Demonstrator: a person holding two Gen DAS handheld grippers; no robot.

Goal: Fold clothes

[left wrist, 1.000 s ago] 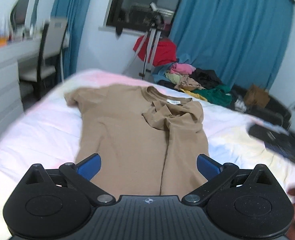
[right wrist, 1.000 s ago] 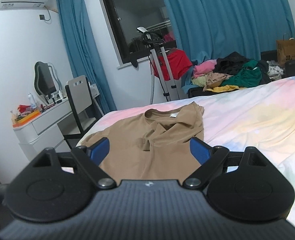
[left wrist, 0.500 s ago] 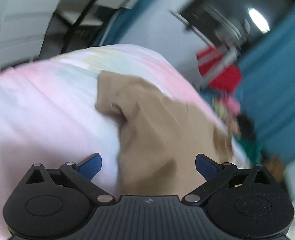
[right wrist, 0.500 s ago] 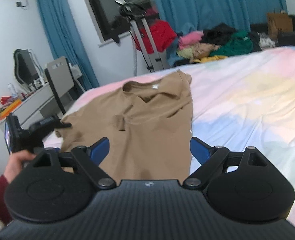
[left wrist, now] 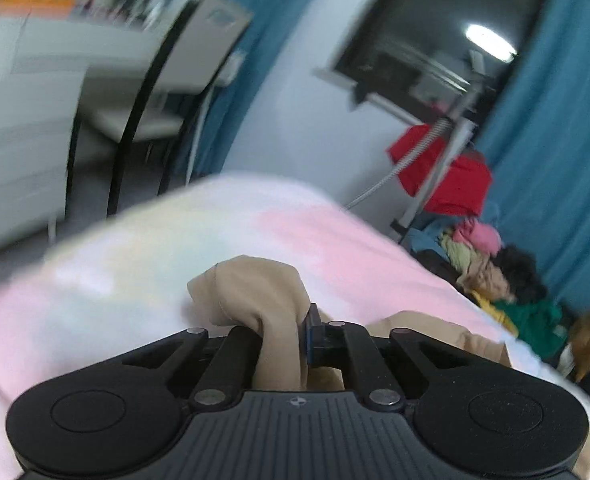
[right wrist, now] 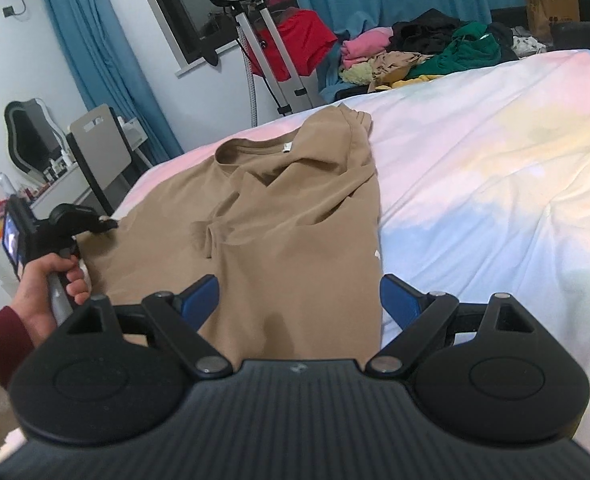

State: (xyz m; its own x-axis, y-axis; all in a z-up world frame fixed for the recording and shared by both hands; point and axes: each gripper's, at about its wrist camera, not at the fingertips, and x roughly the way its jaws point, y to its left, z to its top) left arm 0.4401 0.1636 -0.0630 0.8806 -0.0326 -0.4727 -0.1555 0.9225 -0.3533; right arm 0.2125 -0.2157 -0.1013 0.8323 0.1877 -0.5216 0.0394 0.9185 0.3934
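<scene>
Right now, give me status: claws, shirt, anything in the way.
Left claw shut on tan shirt sleeve. Right claw open, above the hem. Shirt on bed, right side folded in. Nothing on it.

I can read no words, numbers or brand names anywhere; the white tag (right wrist: pixel 287 147) inside the collar of my tan T-shirt (right wrist: pixel 295 232) is too small to show any lettering; the brown paper bag (right wrist: pixel 551 6) at the far side of the room carries a small dark print, but I cannot make it out; my right hand-held gripper (right wrist: pixel 299 300) bears only a tiny round emblem on its body, and my left hand-held gripper (left wrist: pixel 283 338) shows the same mark, no letters on either.
</scene>
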